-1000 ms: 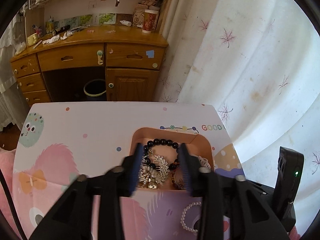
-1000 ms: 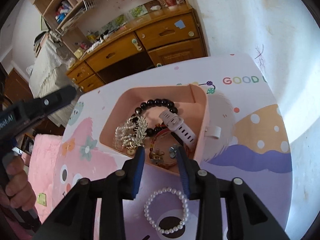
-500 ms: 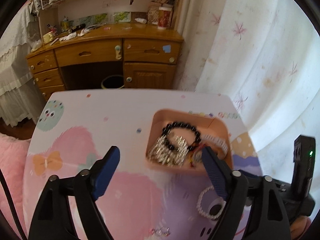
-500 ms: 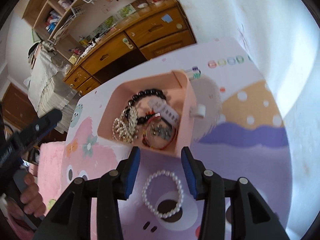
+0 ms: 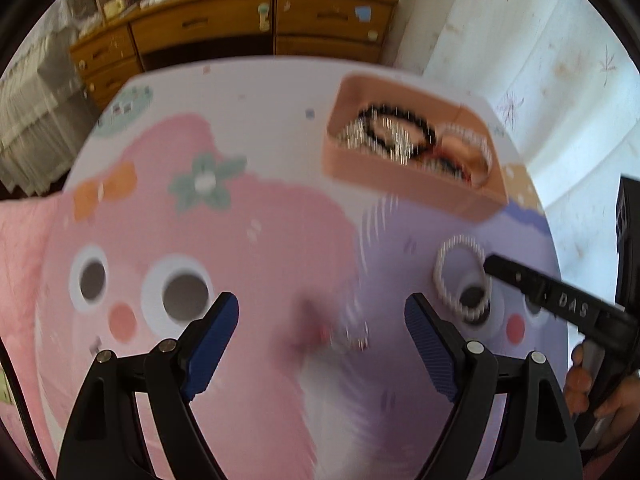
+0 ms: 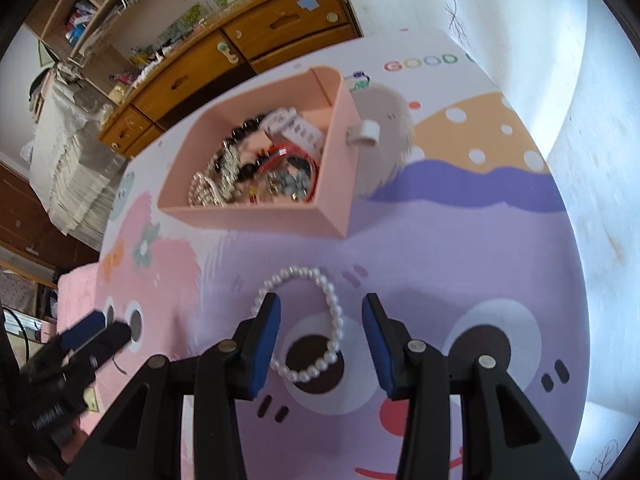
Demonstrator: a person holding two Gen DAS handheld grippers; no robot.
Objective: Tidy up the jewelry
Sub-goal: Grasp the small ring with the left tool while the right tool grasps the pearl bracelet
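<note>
A pink box (image 6: 256, 216) holds a black bead bracelet, silver pieces, a red bangle and a white strap; it also shows in the left wrist view (image 5: 404, 184). A white pearl bracelet (image 6: 320, 280) lies on the cartoon mat in front of the box, also seen in the left wrist view (image 5: 460, 276). My right gripper (image 6: 320, 336) is open, low over the pearl bracelet, its fingers either side of the near part. My left gripper (image 5: 320, 320) is open wide above a small blurred silver-and-red piece (image 5: 344, 338) on the mat.
The cartoon mat (image 6: 460, 240) covers a round-cornered table. A wooden desk with drawers (image 5: 248, 24) stands behind it, shelves (image 6: 104, 8) above. A leaf-print curtain (image 5: 540, 60) hangs on the right. A pink blanket (image 5: 20, 248) lies at the left edge.
My left gripper opened wide, pulled back from the box and dropped toward the mat over the small piece. My right gripper drew back and lowered around the pearl bracelet, opening wider.
</note>
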